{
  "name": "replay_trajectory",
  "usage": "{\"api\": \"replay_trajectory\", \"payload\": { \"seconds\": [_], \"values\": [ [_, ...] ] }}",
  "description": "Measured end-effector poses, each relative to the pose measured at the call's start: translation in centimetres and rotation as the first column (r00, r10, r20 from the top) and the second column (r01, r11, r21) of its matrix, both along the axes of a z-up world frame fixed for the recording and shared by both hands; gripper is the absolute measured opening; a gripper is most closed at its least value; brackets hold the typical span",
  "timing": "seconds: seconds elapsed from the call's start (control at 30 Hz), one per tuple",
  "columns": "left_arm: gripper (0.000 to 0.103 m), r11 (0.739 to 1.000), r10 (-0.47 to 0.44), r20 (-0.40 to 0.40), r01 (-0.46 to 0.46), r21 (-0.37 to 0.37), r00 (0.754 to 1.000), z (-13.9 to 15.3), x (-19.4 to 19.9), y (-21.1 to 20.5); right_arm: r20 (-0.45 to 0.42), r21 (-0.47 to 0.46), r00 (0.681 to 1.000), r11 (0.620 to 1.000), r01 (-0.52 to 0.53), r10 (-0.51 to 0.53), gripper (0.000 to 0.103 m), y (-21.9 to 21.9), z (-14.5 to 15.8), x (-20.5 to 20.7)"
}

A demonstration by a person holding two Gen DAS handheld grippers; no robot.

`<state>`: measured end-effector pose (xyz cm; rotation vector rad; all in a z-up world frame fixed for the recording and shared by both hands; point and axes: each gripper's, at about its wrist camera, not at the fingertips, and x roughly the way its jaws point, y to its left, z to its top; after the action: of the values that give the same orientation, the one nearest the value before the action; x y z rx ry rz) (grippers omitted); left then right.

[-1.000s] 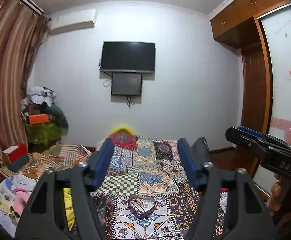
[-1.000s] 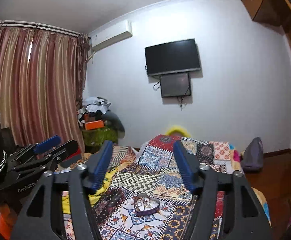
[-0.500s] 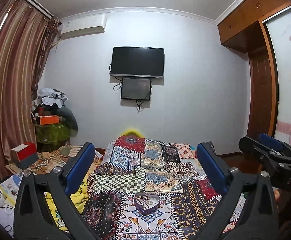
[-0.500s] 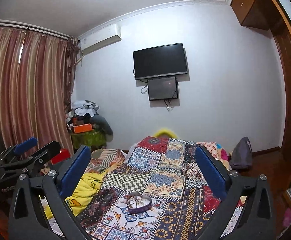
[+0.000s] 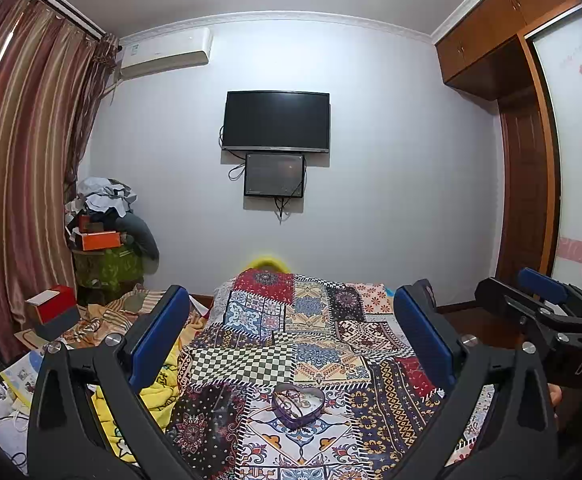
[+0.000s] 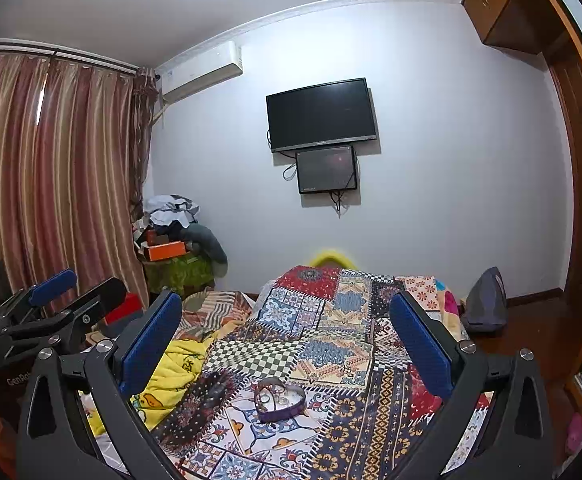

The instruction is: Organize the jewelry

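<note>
Jewelry box (image 5: 298, 404) is lying untouched on quilt (image 5: 323, 344); both grippers (image 5: 291, 340) (image 6: 287, 340) are gaping wide, empty; advise approaching level, centring before closing

"DAS" in white on the right tool (image 5: 547, 300), "GenRo…", cut off, on the left tool (image 6: 75, 292)
</note>
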<state>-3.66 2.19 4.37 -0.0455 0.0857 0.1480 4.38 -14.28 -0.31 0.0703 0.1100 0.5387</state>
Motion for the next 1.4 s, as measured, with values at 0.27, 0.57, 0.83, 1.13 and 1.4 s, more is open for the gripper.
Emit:
{"api": "replay_trajectory", "payload": {
  "seconds": [0.27, 0.57, 0.83, 1.13, 1.4],
  "values": [
    [0.102, 1.0, 0.0, -0.003, 0.001, 0.007, 1.0, 0.0, 0.3, 0.0, -0.009, 0.0, 1.0, 1.0, -0.005, 0.005, 0.103, -0.1, 0.2, 0.1],
    [0.102, 1.0, -0.004, -0.009, 0.004, 0.004, 1.0, 0.0, 0.5, 0.1, -0.016, -0.002, 1.0, 1.0, -0.003, 0.003, 0.103, 0.0, 0.2, 0.0],
    [0.102, 1.0, -0.007, -0.019, 0.007, 0.006, 1.0, -0.2, 0.8, 0.0, -0.017, -0.002, 1.0, 1.0, -0.002, 0.002, 0.103, 0.0, 0.2, 0.0],
    [0.102, 1.0, -0.011, -0.025, 0.011, -0.005, 1.0, -0.2, 1.1, 0.2, -0.018, -0.008, 1.0, 1.0, 0.0, 0.0, 0.103, 0.0, 0.3, -0.2],
    [0.102, 1.0, -0.017, -0.027, 0.017, -0.007, 0.999, -0.4, 1.3, 0.3, -0.021, -0.01, 1.0, 1.0, 0.006, -0.007, 0.103, -0.1, 0.3, -0.1]
  ]
}}
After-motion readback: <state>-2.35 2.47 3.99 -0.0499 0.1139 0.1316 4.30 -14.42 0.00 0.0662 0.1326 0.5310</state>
